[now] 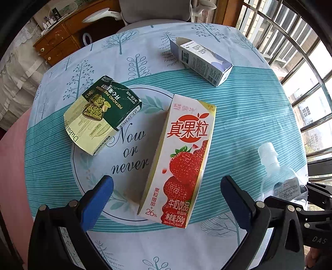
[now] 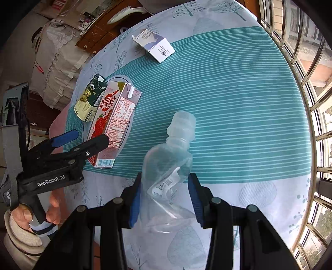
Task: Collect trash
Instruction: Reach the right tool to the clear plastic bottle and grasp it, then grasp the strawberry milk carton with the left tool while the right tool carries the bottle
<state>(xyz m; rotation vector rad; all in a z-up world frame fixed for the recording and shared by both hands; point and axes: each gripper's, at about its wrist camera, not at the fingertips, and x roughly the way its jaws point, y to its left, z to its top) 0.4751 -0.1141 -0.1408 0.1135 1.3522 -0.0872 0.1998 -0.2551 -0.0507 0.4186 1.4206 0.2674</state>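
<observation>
A strawberry milk carton (image 1: 182,157) lies flat on the tablecloth, and my left gripper (image 1: 167,182) hangs open over its lower end with a blue pad on either side, not touching it. Left of the carton lies a crushed green pistachio box (image 1: 99,112). Farther back rests an open white and purple box (image 1: 203,60). My right gripper (image 2: 164,187) is shut on a crumpled clear plastic bottle (image 2: 170,162), with both blue pads against its sides and its capped neck pointing away. The right wrist view also shows the carton (image 2: 112,120) and the left gripper (image 2: 89,137), held by a hand.
The round table (image 2: 228,93) wears a teal-striped cloth printed with trees. A barred window (image 2: 315,103) runs close along its right edge. Beyond the far edge stand a wooden drawer unit (image 1: 56,43) and a grey chair (image 1: 153,10).
</observation>
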